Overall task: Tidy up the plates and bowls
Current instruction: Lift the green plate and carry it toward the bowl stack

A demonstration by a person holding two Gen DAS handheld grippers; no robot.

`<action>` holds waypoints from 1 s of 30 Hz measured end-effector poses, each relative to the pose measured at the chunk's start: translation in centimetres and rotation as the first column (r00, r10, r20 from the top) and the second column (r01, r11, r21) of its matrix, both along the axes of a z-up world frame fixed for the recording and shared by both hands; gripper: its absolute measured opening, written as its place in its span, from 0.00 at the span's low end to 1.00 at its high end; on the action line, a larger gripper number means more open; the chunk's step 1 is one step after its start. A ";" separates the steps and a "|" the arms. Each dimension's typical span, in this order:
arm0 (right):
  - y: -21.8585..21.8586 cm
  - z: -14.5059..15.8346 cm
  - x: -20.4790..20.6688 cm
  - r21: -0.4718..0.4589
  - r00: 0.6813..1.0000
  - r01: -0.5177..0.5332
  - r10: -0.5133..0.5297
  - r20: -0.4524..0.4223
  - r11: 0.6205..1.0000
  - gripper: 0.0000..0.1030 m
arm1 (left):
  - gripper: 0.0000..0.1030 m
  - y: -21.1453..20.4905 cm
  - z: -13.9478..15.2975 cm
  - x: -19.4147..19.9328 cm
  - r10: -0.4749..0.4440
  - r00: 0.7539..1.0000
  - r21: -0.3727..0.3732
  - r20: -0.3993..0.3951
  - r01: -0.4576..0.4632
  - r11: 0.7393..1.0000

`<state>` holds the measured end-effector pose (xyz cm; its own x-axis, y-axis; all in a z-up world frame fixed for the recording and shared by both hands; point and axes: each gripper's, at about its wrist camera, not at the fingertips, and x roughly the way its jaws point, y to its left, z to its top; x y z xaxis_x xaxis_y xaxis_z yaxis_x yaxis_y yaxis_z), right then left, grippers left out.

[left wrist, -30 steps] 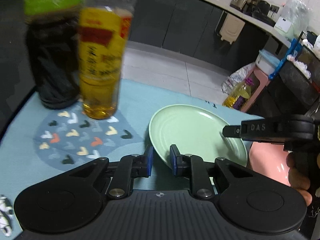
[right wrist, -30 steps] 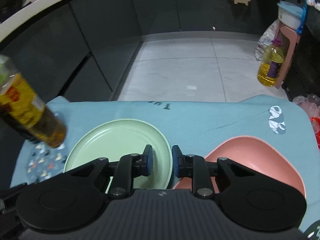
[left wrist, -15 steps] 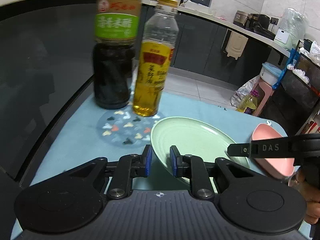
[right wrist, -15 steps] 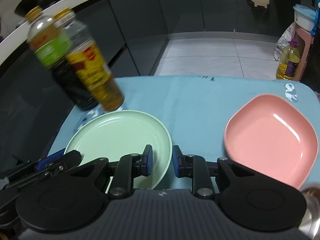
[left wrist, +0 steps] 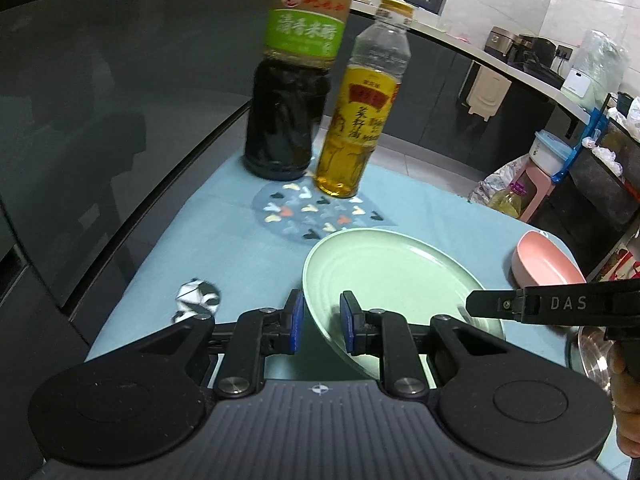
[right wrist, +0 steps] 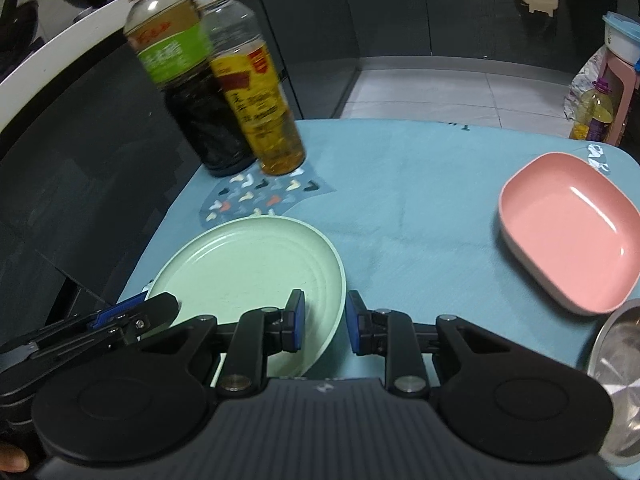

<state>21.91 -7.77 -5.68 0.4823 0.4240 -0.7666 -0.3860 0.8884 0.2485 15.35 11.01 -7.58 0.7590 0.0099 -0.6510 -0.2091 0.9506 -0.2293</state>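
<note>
1. Left gripper (left wrist: 320, 322): fingers parted, blue pads either side of the near-left rim of the green plate (left wrist: 394, 284). The rim sits in the gap; contact with the pads cannot be confirmed.
2. Right gripper (right wrist: 325, 326): fingers parted in the same way, straddling the near-right rim of the same plate (right wrist: 248, 264). The left pad overlaps the plate's inner face; the right pad is clear of it, over the cloth.
3. Each gripper shows in the other's view: the right one enters from the right edge of the left wrist view (left wrist: 552, 306), the left one from the lower left of the right wrist view (right wrist: 100, 324).
4. The green plate is round and shallow, and lies on the teal tablecloth (right wrist: 400, 184) near the front left edge of the table.
5. A steel bowl (right wrist: 624, 376) sits at the near right, partly cut off by the frame.
6. A pink dish (right wrist: 568, 232), squarish with rounded corners, rests on the cloth to the right, well apart from the green plate.
7. Just beyond the green plate is a grey patch with small heart shapes (right wrist: 260, 196) on the cloth.
8. Farthest on the table: a dark sauce bottle (left wrist: 292, 96) with a green label and a yellow oil bottle (left wrist: 360, 120), upright, side by side at the patch's far edge.
9. Background: a pink stool (left wrist: 540, 176) on the tiled floor.
</note>
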 end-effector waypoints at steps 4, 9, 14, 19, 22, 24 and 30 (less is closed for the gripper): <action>0.8 0.0 -0.9 -0.006 1.000 -0.015 0.015 0.000 1.000 0.01 | 0.17 0.5 -0.1 -1.1 0.010 1.000 0.008 0.008 -0.010 1.000; 1.5 -0.3 -1.6 -0.012 1.000 -0.023 0.023 -0.009 1.000 0.01 | 0.18 1.2 -0.4 -1.9 0.018 1.000 -0.001 0.007 -0.018 1.000; 2.1 -0.6 -2.1 -0.018 0.999 -0.030 0.030 -0.014 0.999 0.01 | 0.19 1.7 -1.0 -2.5 0.025 1.000 -0.011 -0.005 -0.026 1.000; 2.7 -0.9 -2.5 -0.027 0.999 -0.038 0.038 -0.021 0.999 0.01 | 0.19 2.2 -1.5 -2.9 0.036 0.999 -0.024 -0.020 -0.036 0.999; 3.1 -1.0 -2.7 -0.029 0.999 -0.045 0.045 -0.025 0.999 0.01 | 0.19 2.7 -1.8 -3.2 0.045 0.999 -0.031 -0.023 -0.046 0.998; 3.4 -1.1 -2.8 -0.032 0.998 -0.051 0.050 -0.026 0.998 0.01 | 0.19 2.9 -1.9 -3.4 0.052 0.998 -0.033 -0.023 -0.053 0.998; 4.4 -1.7 -3.0 -0.043 0.997 -0.068 0.067 -0.036 0.997 0.01 | 0.20 3.6 -2.3 -3.7 0.070 0.997 -0.032 -0.030 -0.071 0.997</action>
